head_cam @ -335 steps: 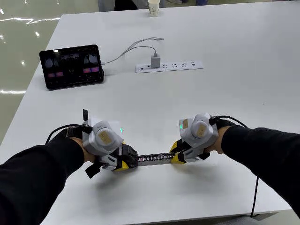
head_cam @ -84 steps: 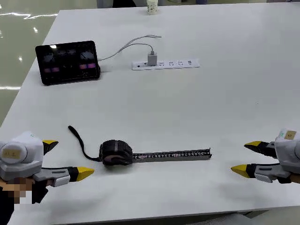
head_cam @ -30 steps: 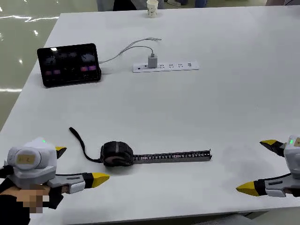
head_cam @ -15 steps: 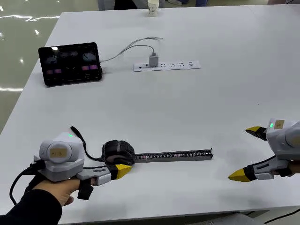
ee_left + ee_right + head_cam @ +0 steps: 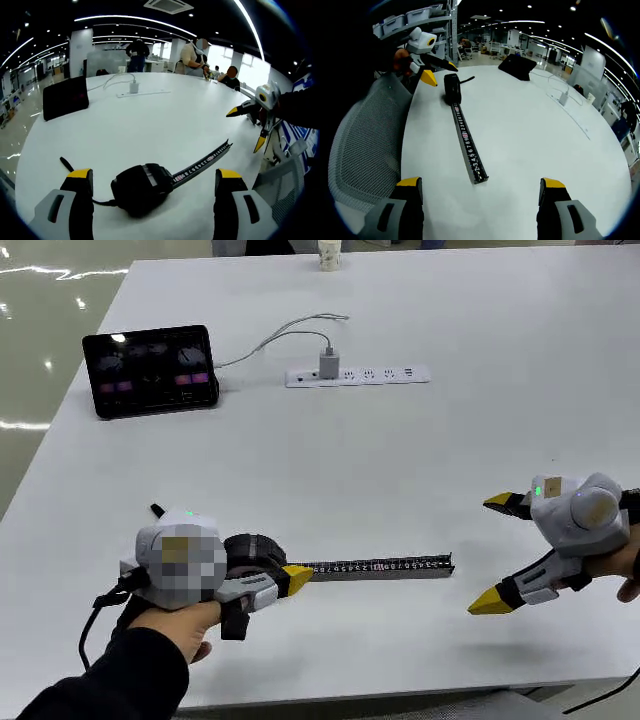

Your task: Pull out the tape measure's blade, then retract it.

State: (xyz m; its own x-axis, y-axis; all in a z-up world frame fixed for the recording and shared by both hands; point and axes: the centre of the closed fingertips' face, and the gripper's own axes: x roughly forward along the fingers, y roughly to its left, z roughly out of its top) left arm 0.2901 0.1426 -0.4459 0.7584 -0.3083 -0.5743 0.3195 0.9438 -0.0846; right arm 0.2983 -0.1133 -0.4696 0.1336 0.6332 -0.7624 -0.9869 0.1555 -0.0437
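On the white counter (image 5: pixel 420 450), close to its near edge, lies the black round-bodied tape measure (image 5: pixel 258 552). Its dark numbered blade (image 5: pixel 385 565) is drawn out flat along the surface toward the person's right. A thin black strap (image 5: pixel 65 163) trails from the far side of the body.

The left claw (image 5: pixel 153 174) is spread wide, its grey jaws with yellow tips standing on either side of the tape measure's body. In the left gripper view there is clear space between each jaw and the body. In the head view the near yellow tip sits just beside the root of the blade; whether it touches cannot be told. A hand (image 5: pixel 170 622) in a black sleeve holds this claw low over the counter.

The right claw (image 5: pixel 490 551) is also spread and grips nothing. It hangs to the right of the blade's free end and apart from it. In the right gripper view that end lies ahead between the two jaws, and the blade runs straight away to the body.

Farther back on the counter stand a black tablet with a lit screen (image 5: pixel 152 368) and a white power strip (image 5: pixel 358 375). A white charger (image 5: pixel 330 366) is plugged into the strip, and a white cable (image 5: pixel 290 332) loops from it toward the tablet. A pale paper cup (image 5: pixel 329 253) sits at the far edge.
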